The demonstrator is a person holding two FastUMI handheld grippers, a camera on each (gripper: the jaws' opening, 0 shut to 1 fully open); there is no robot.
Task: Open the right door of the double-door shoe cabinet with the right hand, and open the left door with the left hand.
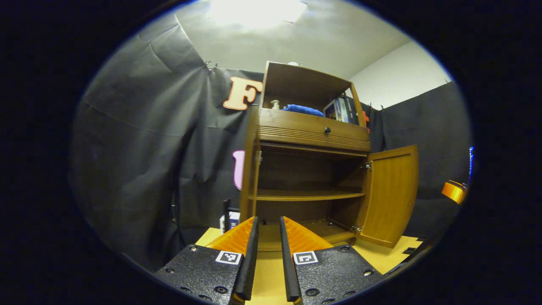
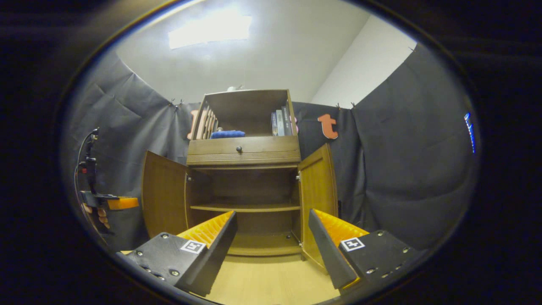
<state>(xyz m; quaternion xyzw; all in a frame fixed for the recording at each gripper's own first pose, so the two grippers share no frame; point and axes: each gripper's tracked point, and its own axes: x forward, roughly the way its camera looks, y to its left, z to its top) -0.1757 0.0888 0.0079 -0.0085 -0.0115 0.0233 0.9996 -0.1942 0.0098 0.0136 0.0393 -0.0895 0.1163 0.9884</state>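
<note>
Evidently both doors stand open: left door [image 2: 163, 197], right door [image 2: 317, 192]. Right gripper [image 2: 271, 245] spread, left gripper [image 1: 268, 258] nearly closed, empty; a careless withdrawal could knock them.

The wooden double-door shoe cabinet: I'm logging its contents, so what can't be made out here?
- Books in the top shelf: too small in the right gripper view.
- Blue cloth: partly hidden behind the drawer front in the left gripper view.
- Left door: edge-on there, face unseen.
- Bottom shelf: partly blocked by the right gripper.
</note>
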